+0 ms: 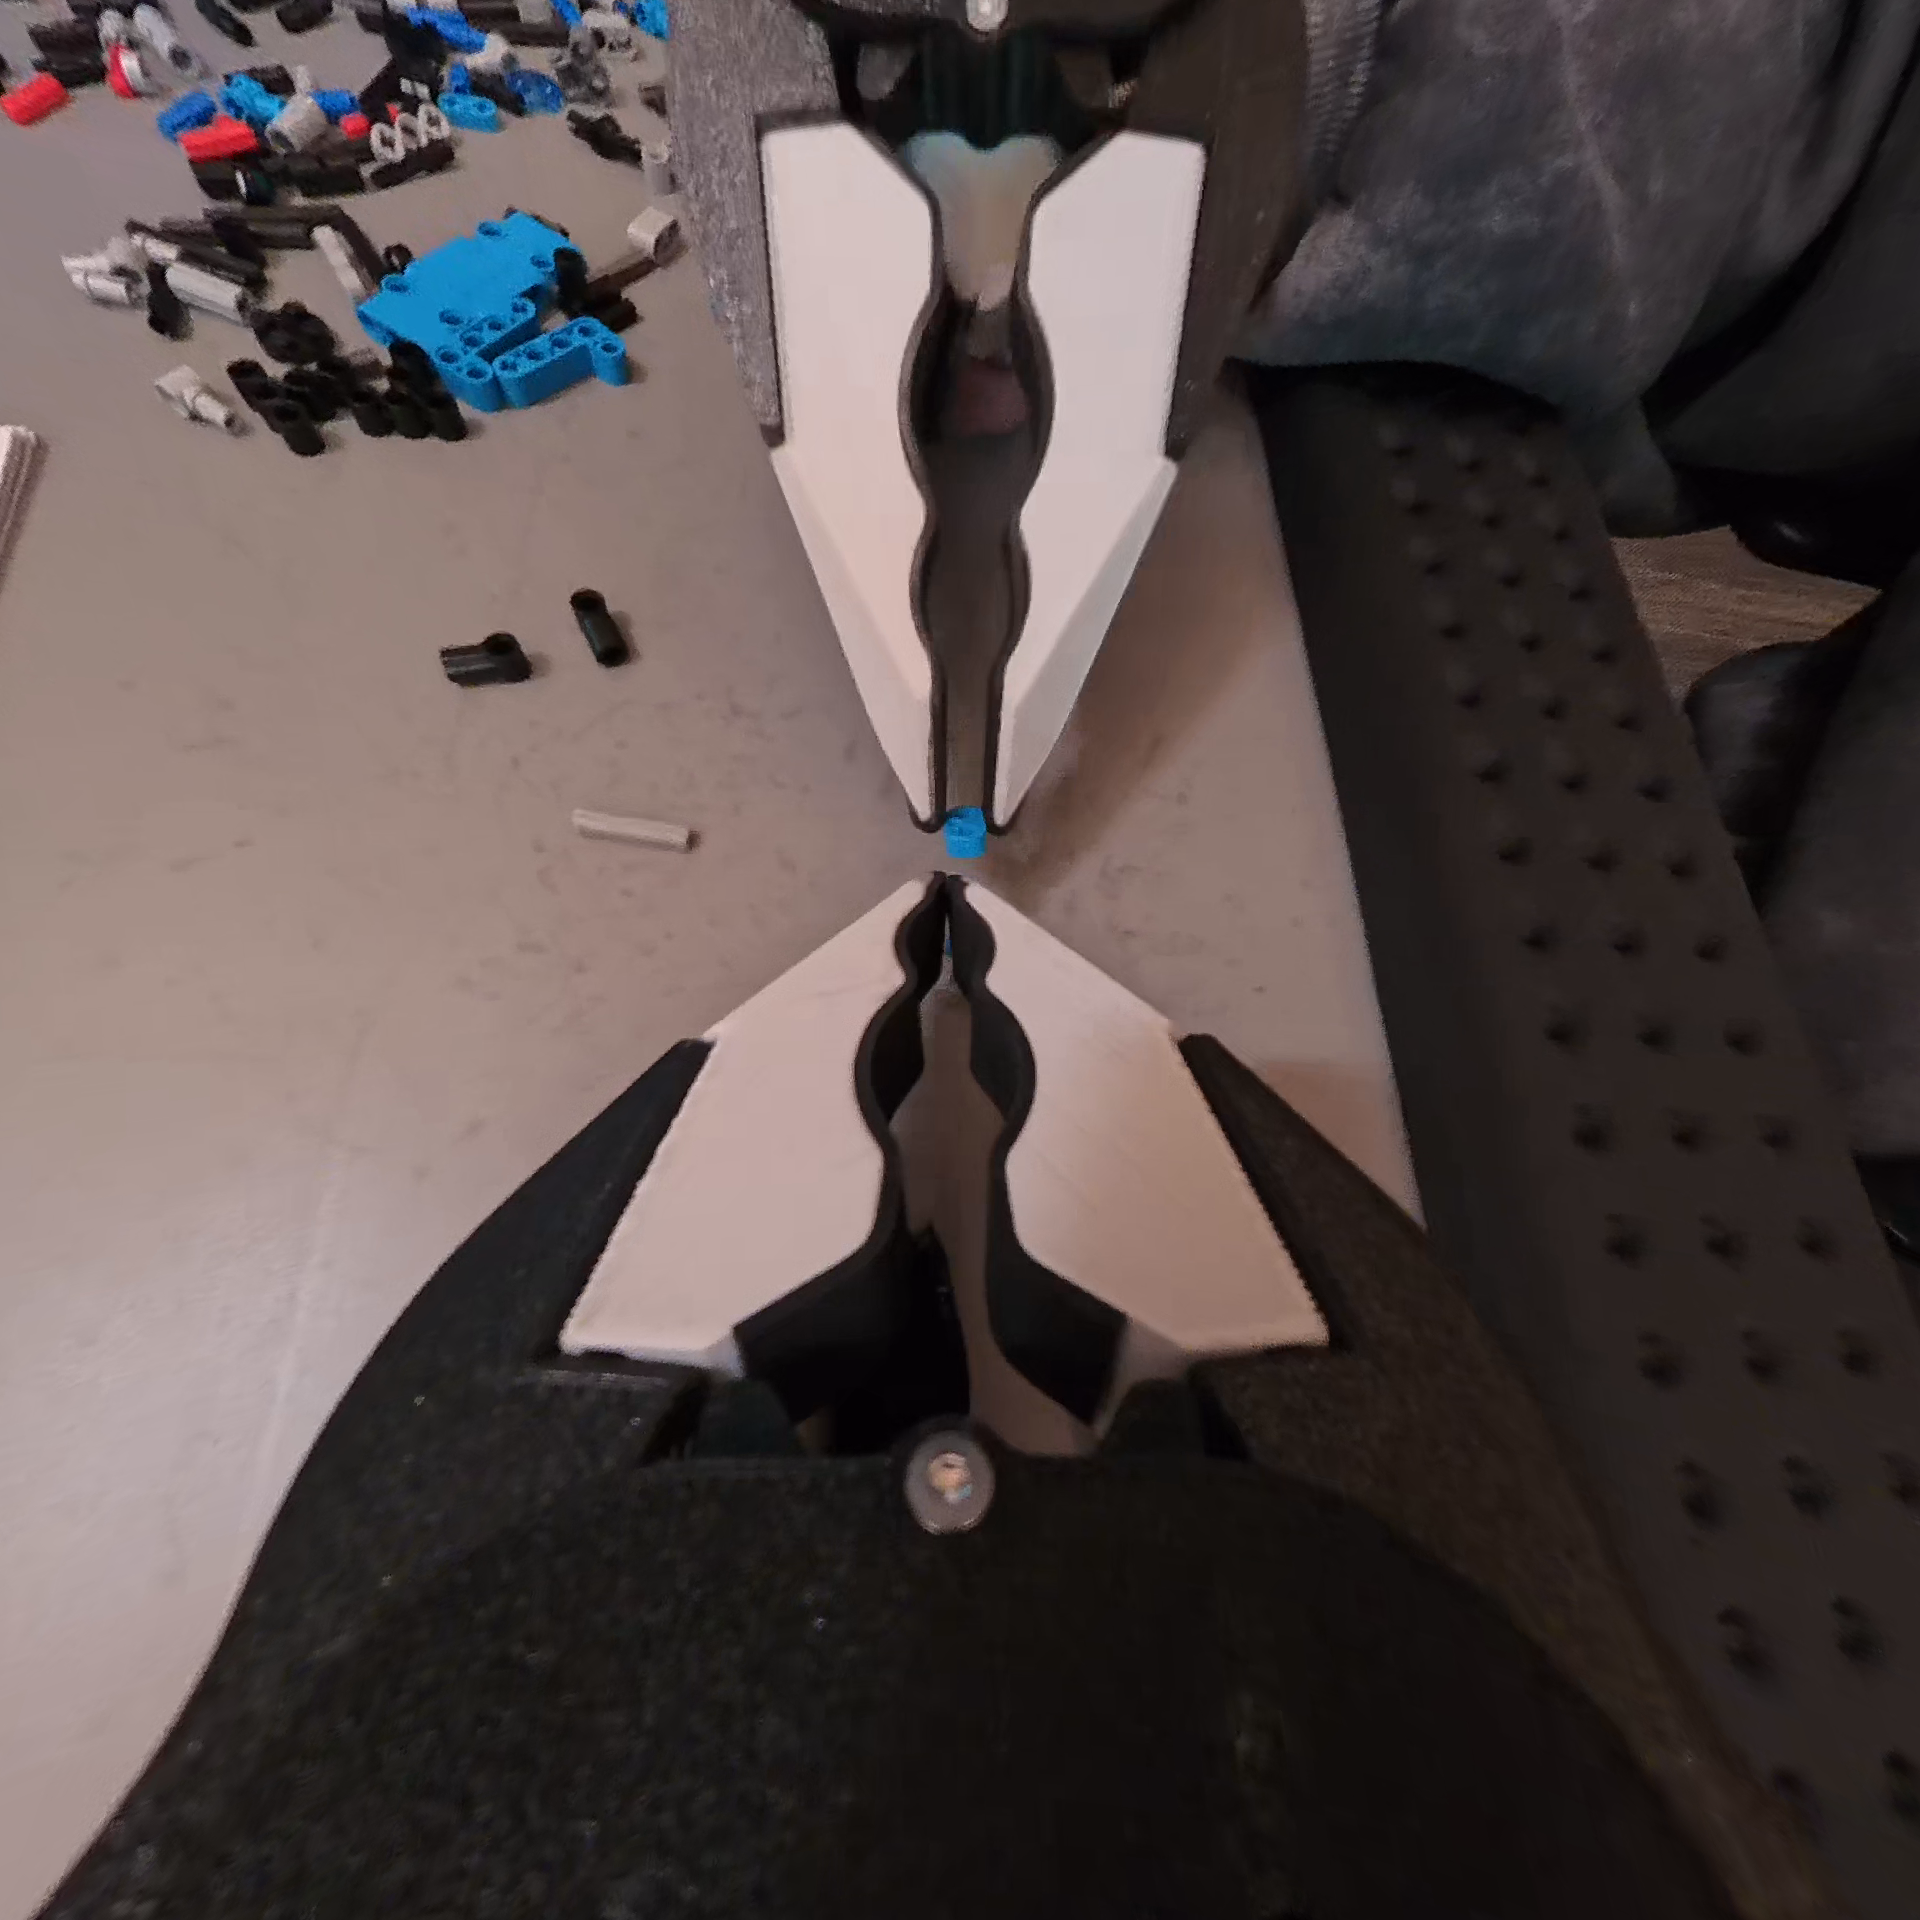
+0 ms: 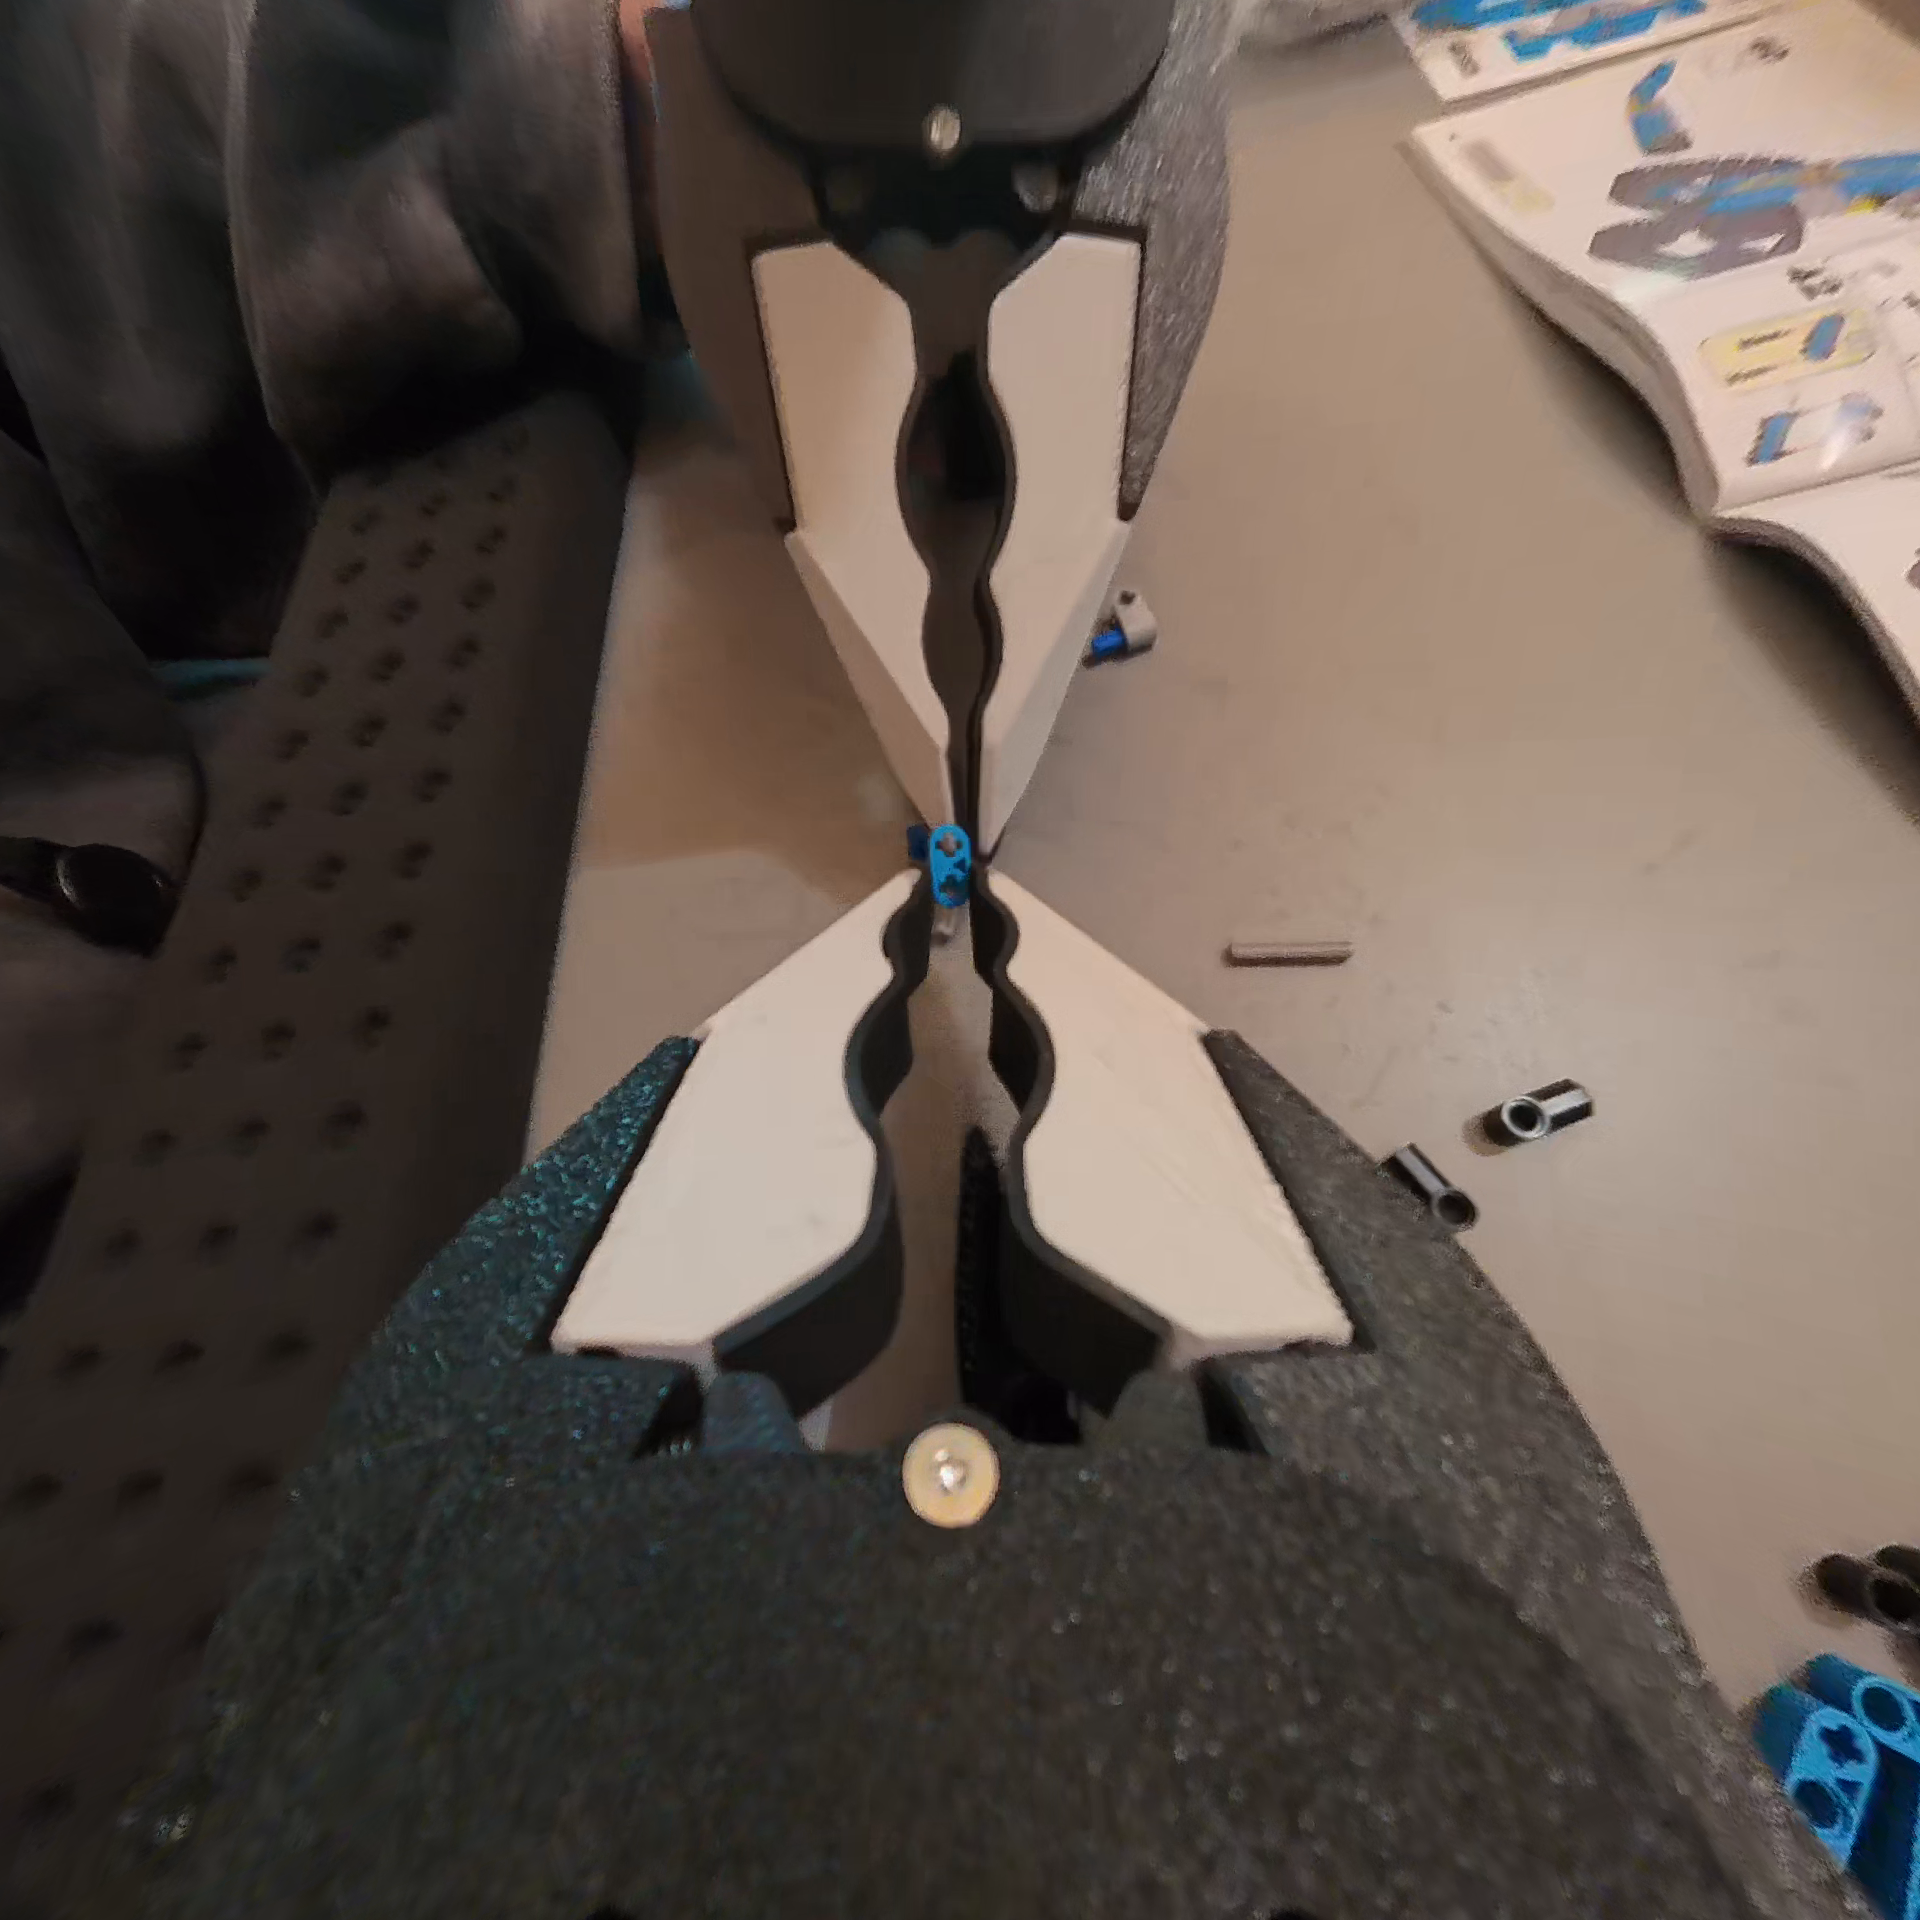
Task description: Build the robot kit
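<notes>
My two grippers meet tip to tip over a grey table [image 1: 312, 1039]. In the left wrist view my left gripper [image 1: 945, 883] is shut, with a sliver of a small blue part [image 1: 948, 943] between its fingers. Opposite it, my right gripper [image 1: 961, 826] is shut on a small blue holed connector [image 1: 964, 834]. In the right wrist view my right gripper [image 2: 948, 883] pinches that connector [image 2: 951, 854] at its tips. The left gripper [image 2: 971, 821] touches it from the far side.
A pile of black, blue, red and grey parts [image 1: 312, 156] and a blue assembly [image 1: 488, 312] lie far left. Two black connectors [image 1: 485, 658] and a grey axle [image 1: 634, 829] lie nearer. An open booklet [image 2: 1714, 312], blue beams [image 2: 1849, 1756] and a black perforated strip [image 1: 1610, 935] border the table. Less than 4 cm separates the two grippers' tips.
</notes>
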`<state>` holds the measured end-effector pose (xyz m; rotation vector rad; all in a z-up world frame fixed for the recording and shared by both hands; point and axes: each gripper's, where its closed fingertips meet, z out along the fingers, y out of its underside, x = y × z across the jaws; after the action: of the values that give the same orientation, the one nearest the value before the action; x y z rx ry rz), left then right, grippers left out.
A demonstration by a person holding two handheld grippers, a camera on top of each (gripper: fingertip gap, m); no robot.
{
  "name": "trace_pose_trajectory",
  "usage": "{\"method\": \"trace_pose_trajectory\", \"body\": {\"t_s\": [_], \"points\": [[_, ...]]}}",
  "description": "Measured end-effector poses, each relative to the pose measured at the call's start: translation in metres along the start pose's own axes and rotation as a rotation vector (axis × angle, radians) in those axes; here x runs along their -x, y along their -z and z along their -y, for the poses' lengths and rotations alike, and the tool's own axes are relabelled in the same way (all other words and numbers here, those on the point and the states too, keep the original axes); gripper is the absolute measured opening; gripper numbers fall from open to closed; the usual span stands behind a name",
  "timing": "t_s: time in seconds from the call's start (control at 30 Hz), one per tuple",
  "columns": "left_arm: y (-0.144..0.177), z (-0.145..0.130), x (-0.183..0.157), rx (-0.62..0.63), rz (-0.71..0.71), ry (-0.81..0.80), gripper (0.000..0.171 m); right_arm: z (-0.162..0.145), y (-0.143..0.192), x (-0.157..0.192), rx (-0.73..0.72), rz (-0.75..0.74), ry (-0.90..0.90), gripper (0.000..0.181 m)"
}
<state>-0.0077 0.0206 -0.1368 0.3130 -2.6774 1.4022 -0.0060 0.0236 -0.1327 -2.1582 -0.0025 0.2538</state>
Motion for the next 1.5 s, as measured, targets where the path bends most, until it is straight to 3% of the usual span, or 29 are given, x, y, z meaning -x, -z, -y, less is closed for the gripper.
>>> {"method": "trace_pose_trajectory", "body": {"t_s": [0.73, 0.97, 1.13, 1.2, 1.4, 1.5], "points": [[-0.003, -0.003, -0.003, 0.020, 0.025, -0.036, 0.000, -0.017, -0.002, 0.000, 0.104, -0.027, -0.028, 0.007], [0.015, -0.015, -0.003, 0.038, -0.008, -0.001, 0.027, -0.027, -0.006, 0.002, 0.204, -0.057, -0.057, 0.007], [0.007, -0.024, -0.009, 0.088, -0.007, -0.061, 0.046, -0.026, -0.006, 0.005, 0.265, -0.100, -0.040, 0.007], [0.000, -0.030, -0.007, 0.128, 0.023, -0.083, 0.045, -0.024, -0.006, 0.004, 0.284, -0.123, -0.033, 0.007], [-0.005, -0.026, 0.000, 0.129, 0.057, -0.084, 0.016, -0.030, -0.008, 0.003, 0.334, -0.123, -0.064, 0.007], [-0.005, -0.025, 0.000, 0.127, 0.058, -0.083, 0.015, -0.030, -0.010, 0.002, 0.337, -0.126, -0.060, 0.007]]}}
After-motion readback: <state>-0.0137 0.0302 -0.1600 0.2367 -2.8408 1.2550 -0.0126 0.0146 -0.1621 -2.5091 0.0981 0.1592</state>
